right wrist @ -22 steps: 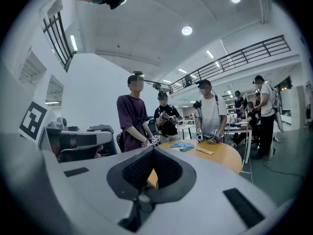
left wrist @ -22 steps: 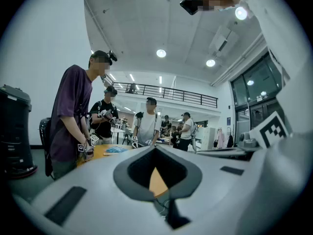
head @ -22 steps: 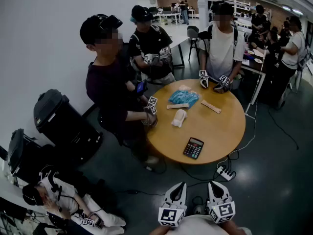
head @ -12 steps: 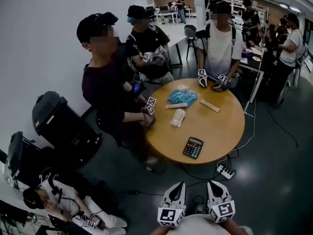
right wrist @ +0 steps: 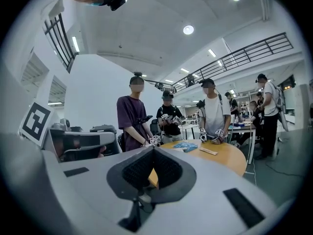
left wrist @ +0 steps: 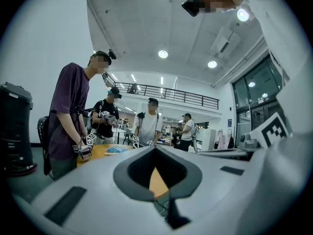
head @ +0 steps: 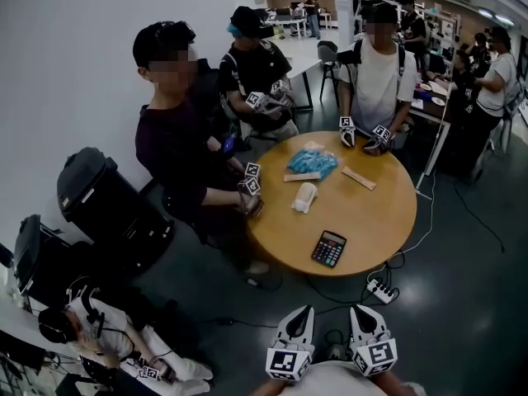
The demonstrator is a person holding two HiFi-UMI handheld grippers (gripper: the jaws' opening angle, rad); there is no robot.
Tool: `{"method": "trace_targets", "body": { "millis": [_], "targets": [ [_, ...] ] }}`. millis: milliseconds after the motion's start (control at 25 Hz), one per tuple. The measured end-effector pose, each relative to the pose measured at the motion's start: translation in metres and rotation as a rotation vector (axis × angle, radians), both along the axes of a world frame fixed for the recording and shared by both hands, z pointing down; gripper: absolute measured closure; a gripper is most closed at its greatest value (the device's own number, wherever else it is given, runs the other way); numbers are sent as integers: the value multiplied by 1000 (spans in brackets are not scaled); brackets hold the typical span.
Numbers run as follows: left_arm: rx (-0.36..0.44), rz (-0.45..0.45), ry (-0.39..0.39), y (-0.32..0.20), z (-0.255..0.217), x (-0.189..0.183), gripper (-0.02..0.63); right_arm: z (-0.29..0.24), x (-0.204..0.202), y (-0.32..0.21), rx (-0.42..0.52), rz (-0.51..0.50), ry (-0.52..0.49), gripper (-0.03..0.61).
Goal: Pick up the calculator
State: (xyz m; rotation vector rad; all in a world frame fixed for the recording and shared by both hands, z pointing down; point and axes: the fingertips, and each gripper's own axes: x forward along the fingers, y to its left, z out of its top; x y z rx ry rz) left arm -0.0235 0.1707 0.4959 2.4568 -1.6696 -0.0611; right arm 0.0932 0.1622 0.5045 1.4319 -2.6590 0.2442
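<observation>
The black calculator lies flat near the front edge of the round wooden table, and nothing touches it. My left gripper and right gripper sit side by side at the bottom of the head view, well short of the table and above the dark floor. Both point towards the table. Each has its jaws together with nothing between them. In the left gripper view the left gripper has its tips met, and so does the right gripper in the right gripper view. Neither gripper view shows the calculator.
A blue packet, a white roll and a wooden strip lie further back on the table. Three people stand round its far side holding grippers. A power strip with cables lies on the floor. Black bins stand at the left.
Both grippers keep their place at the bottom of the view. The head view has shifted slightly, and the people at the table have moved a little.
</observation>
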Motion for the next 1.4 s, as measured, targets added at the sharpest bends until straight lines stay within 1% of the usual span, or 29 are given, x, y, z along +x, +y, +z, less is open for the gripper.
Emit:
{"method": "trace_targets", "body": {
  "millis": [160,400,600,720,800,920,1080,1200,1400],
  "targets": [
    [-5,-7,0,2,1,4,607,-2,7,1,-1,4,-8,565],
    [-13,-47,4,-2,6,11,607,1,16,-11,6,-38,-7,565],
    [-15,-94,-7,-13,12,13,607,12,20,-29,-10,-86,-29,565],
    [-44,-120,1,-23,20,10,607,23,18,-41,-38,-102,-25,565],
    [-59,-120,9,-32,24,8,607,27,17,-49,-55,-103,-25,565],
    [-50,-99,18,-63,25,4,607,31,12,-75,-48,-98,-19,565],
    [-15,-57,15,-121,29,-10,607,39,-2,-128,-23,-70,-9,565],
    [1,-11,9,-166,29,-26,607,44,-16,-166,-17,-28,-24,565],
    [22,48,27,-233,15,-49,607,34,-30,-226,4,58,-36,565]
  ]
}}
